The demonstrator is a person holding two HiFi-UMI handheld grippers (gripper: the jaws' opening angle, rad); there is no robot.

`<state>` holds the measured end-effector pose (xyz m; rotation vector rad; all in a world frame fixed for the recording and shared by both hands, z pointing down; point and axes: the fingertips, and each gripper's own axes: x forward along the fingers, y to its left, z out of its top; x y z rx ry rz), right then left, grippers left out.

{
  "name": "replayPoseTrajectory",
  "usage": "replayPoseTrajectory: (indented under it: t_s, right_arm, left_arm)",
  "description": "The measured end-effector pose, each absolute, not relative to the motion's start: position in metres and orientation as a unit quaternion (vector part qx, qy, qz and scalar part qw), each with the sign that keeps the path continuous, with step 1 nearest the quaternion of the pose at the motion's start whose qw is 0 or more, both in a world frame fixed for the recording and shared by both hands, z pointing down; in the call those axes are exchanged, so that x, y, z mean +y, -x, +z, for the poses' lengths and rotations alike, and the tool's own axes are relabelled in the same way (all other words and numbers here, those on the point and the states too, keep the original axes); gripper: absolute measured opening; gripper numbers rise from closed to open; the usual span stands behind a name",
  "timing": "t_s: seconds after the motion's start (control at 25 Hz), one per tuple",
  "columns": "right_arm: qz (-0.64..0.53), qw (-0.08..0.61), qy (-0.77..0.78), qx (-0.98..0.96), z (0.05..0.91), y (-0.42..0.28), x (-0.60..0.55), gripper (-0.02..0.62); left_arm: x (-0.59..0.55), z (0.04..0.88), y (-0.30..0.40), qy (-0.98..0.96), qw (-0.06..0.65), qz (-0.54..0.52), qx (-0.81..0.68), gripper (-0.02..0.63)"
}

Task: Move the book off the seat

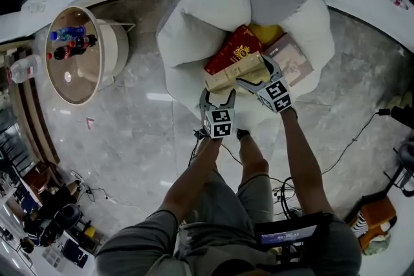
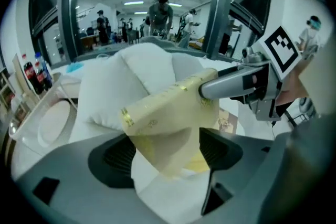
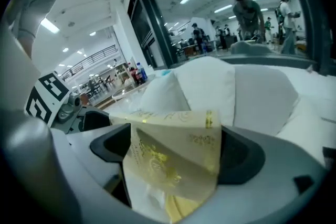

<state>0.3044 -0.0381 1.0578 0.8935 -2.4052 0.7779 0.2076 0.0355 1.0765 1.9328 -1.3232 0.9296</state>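
**Two-Gripper Hold on the Cream Book Over the Seat**

Nearest, the left gripper [image 2: 168, 152] had its jaws pressed on a lower corner of the cream book [image 1: 236, 73]. The right gripper [image 1: 254, 72] was clamped across the book's other end. The book looked raised just above the white seat [image 1: 194, 22], over its front part.

To do the lift well, both grippers should probably rise evenly and keep the book level. A corner grip could let it pivot or slip. It should clear the cushion before it is carried sideways.

Both forearms reached forward and downward from the body, the grippers close together and angled down.

Farther back on the seat lay a red book [image 1: 233, 48] and a brownish one [image 1: 291, 61]. Well apart to the left stood a round side table [image 1: 45, 68] with bottles [image 1: 71, 42].
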Motion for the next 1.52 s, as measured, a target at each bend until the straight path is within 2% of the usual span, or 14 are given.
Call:
replayPoseTrajectory:
  t_s: [0.16, 0.4, 0.64, 1.0, 1.24, 1.52]
  right_arm:
    - [0.277, 0.183, -0.398, -0.855, 0.987, -0.318, -0.054, 0.480]
    - [0.242, 0.120, -0.472, -0.839, 0.834, -0.320, -0.062, 0.480]
    - [0.134, 0.072, -0.520, -0.840, 0.654, -0.324, -0.099, 0.479]
    - [0.007, 0.029, -0.566, -0.824, 0.434, -0.327, -0.060, 0.479]
    - [-0.008, -0.019, -0.585, -0.810, 0.357, -0.344, -0.018, 0.479]
    - [-0.002, -0.017, -0.594, -0.804, 0.361, -0.356, -0.002, 0.479]
  left_arm:
    - [-0.007, 1.004, -0.208, -0.769, 0.249, 0.334, -0.484, 0.371]
    - [-0.048, 0.844, -0.204, -0.818, 0.172, 0.283, -0.470, 0.371]
    - [-0.094, 0.666, -0.207, -0.849, 0.090, 0.197, -0.482, 0.371]
    - [-0.070, 0.453, -0.208, -0.886, 0.030, 0.081, -0.455, 0.371]
    - [-0.037, 0.362, -0.224, -0.908, -0.022, 0.029, -0.418, 0.370]
    - [-0.020, 0.370, -0.236, -0.904, -0.025, 0.030, -0.426, 0.370]
